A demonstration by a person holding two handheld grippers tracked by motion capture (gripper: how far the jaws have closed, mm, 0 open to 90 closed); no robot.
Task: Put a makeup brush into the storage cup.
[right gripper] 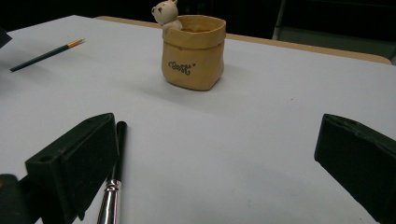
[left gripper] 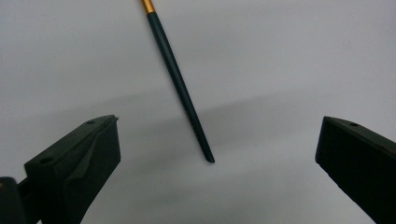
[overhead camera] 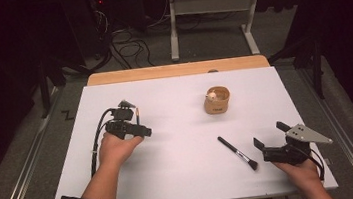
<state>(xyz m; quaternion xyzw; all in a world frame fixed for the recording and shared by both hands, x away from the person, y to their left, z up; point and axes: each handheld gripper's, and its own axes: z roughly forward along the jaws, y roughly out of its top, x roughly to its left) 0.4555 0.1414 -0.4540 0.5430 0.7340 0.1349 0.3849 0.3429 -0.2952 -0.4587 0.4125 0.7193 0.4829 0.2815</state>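
My left gripper [left gripper: 217,154] stands with jaws apart, nothing clamped; the thin green brush [left gripper: 180,84] lies on the white table [left gripper: 303,56] just beyond it, handle tip midway between the jaws.

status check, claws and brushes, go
Left claw open over thin green brush. Right claw open beside black makeup brush. Both brushes outside bear pot. Nothing blocking.

On the worktop [overhead camera: 183,179] — two brushes: one thin green-handled paintbrush [left gripper: 180,81] toward the left edge, one black makeup brush [overhead camera: 238,153] near the front edge. One tan pot [overhead camera: 217,100] with one small bear figure [right gripper: 166,14] — toward the back edge.
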